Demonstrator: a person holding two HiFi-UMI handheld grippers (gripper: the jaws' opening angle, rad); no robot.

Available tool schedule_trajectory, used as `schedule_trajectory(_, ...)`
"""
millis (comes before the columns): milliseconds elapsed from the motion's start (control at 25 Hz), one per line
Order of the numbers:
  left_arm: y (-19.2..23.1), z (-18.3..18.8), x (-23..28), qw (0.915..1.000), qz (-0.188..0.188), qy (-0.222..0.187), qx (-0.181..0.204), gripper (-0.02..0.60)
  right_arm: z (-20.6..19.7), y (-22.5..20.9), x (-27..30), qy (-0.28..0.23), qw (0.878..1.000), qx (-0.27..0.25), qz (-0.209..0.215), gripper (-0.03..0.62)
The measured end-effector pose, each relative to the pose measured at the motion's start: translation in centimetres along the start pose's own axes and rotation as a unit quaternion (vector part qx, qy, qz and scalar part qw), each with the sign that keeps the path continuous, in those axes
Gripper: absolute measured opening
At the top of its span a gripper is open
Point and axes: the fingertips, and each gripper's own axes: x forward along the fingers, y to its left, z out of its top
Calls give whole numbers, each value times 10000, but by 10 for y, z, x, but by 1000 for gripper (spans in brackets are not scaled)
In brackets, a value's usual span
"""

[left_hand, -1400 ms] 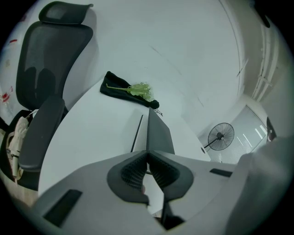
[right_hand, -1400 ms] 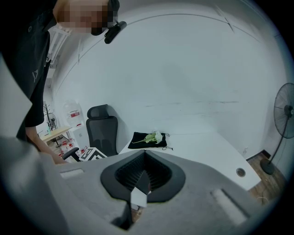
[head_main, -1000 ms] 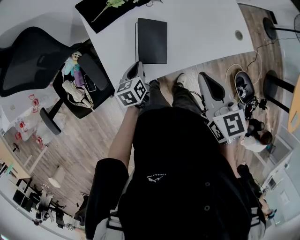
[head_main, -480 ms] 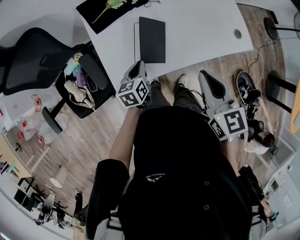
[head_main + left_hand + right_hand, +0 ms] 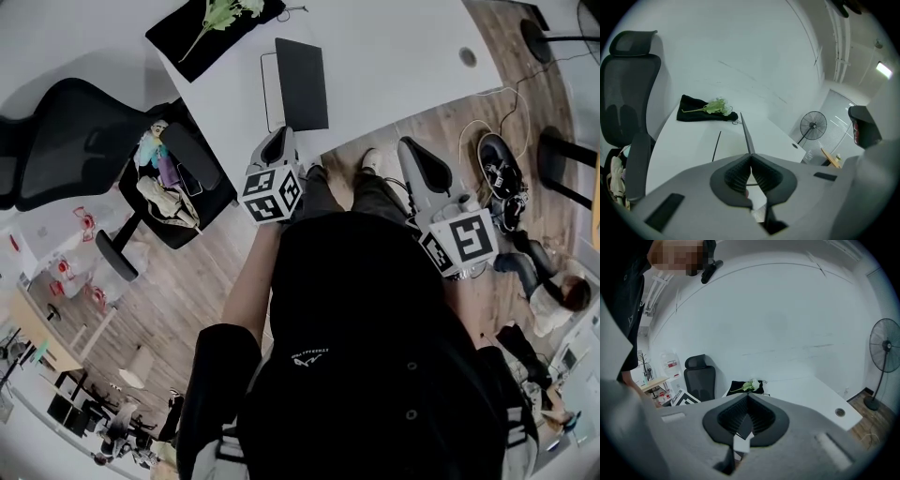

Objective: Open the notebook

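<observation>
Black cloth point(image 5: 173, 42) with flowers point(image 5: 225, 9) on the white table's point(image 5: 394, 56) far-left corner, office chair point(image 5: 75, 122) left of it, fan point(image 5: 885, 347) off its right.

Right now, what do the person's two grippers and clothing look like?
The left gripper and right gripper are alike: pale grey moulded shells, each claw lined with black ribbed pads. Each carries a white cube with black square markers. The person wears a black top with a small white chest logo.
</observation>
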Motion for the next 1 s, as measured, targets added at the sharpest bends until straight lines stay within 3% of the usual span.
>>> schedule_trajectory(440, -15, 3, 1, 9986, -409, 47, 332, 10, -5, -13, -6, -109, 9991, 236, -348, 0)
schedule_trajectory(1000, -51, 8, 4, 9898, -1023, 120, 986, 11, -8, -15, -13, -184, 9973, 373, -613, 0)
